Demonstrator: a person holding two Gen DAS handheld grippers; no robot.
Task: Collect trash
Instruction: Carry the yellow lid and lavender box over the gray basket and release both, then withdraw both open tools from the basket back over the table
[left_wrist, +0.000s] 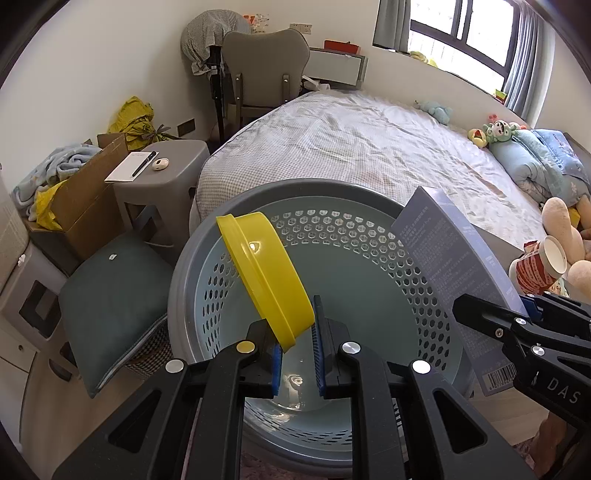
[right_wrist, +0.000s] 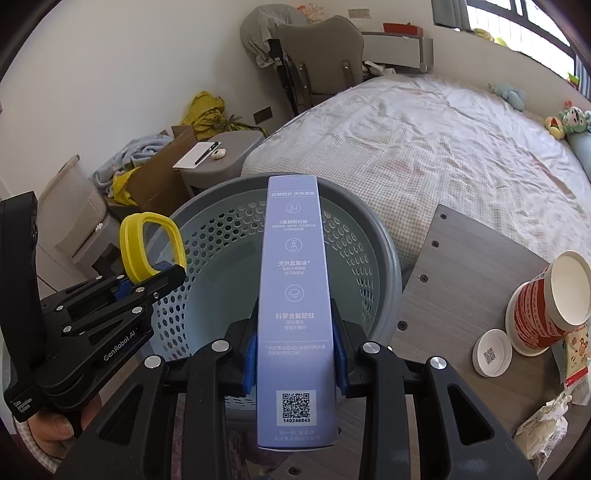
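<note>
A round basket (left_wrist: 295, 189) with a grey rim and a pale blue perforated wall stands just below both grippers, beside the bed; its rim (right_wrist: 392, 258) also shows in the right wrist view. Nothing lies on the part of its bottom that shows. My left gripper (left_wrist: 295, 326) is shut on the edge of a yellow plastic lid (left_wrist: 264, 266), which tilts over the basket's left side. The same gripper (right_wrist: 155, 275) and yellow lid (right_wrist: 133, 243) show at the left of the right wrist view. My right gripper (right_wrist: 294, 314) is shut on a long blue-grey carton (right_wrist: 293, 266) that points out over the basket's middle.
A wooden tabletop (right_wrist: 461, 266) at the right carries a red paper cup (right_wrist: 543, 306), a white cap (right_wrist: 493, 352) and crumpled wrappers (right_wrist: 543, 421). The bed (right_wrist: 424, 147) lies behind the basket. A grey stool (left_wrist: 166, 173), a cardboard box (left_wrist: 88, 199) and a dark cushion (left_wrist: 110, 302) crowd the left.
</note>
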